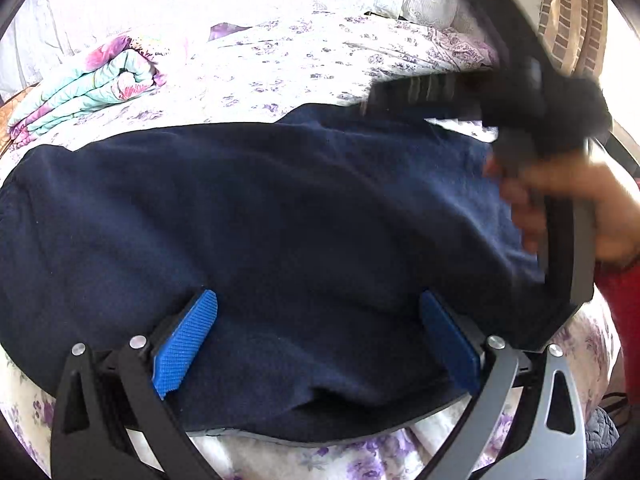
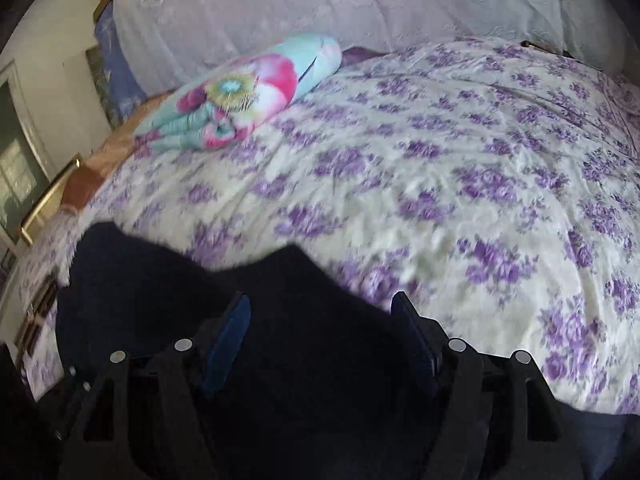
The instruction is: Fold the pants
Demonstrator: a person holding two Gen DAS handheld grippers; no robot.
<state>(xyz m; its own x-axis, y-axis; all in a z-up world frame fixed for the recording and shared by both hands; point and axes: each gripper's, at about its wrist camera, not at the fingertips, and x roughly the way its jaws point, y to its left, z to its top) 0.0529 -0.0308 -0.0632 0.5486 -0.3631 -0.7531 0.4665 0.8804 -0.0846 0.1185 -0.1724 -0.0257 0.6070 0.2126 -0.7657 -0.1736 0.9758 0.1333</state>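
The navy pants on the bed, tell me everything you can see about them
The navy pants are dark blue with a soft, fleecy-looking knit. They lie spread across the floral bedsheet, mostly flat with shallow wrinkles, and a raised fold at the far right edge. The left gripper is open over the near edge, its blue pads apart with cloth between them. The right gripper is also open above the fabric at the right end. No waistband, pockets or legs can be told apart.

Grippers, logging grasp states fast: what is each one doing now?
Left gripper: open, over the navy pants, gripping nothing.
Right gripper: open, pants beneath, gripping nothing.
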